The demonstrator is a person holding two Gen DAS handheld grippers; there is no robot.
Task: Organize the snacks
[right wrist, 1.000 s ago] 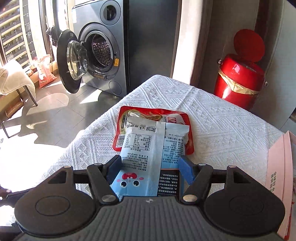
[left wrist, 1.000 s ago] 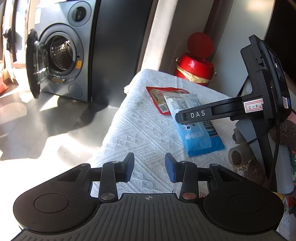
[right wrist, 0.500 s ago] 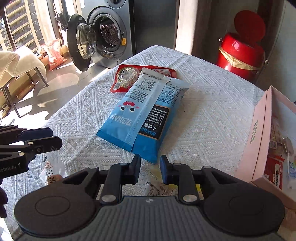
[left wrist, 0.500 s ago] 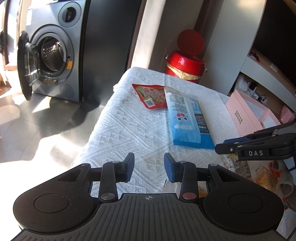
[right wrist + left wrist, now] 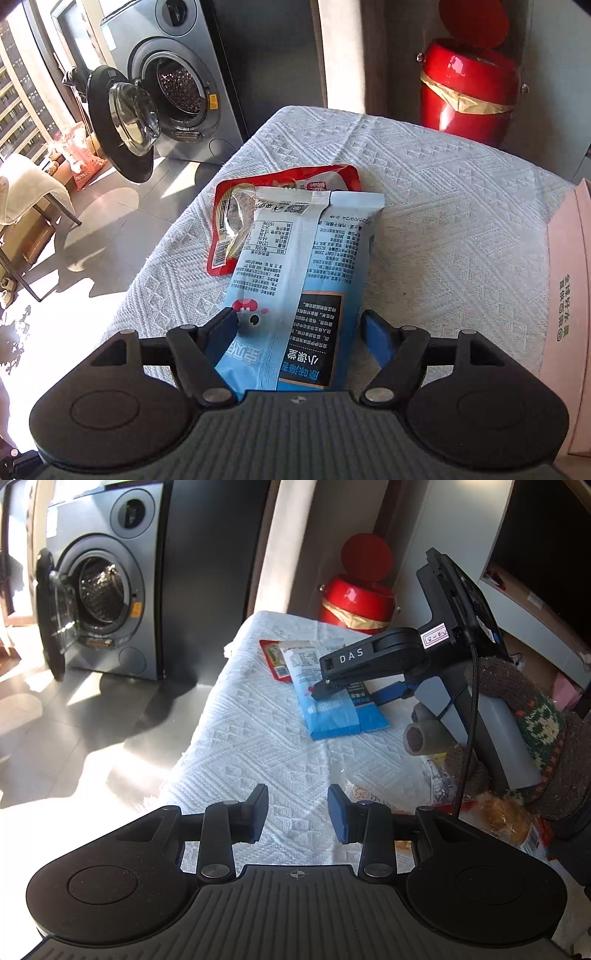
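My left gripper (image 5: 297, 814) hovers over the near end of the white tablecloth (image 5: 255, 738), jaws parted with nothing between them. Farther along the cloth lies the red snack pouch (image 5: 280, 184), its far right part covered by the blue snack bag (image 5: 306, 280) resting on it. My right gripper (image 5: 299, 332) straddles the blue bag's near end, jaws wide on either side; whether they press it I cannot tell. At the far right stands a pink box (image 5: 569, 295).
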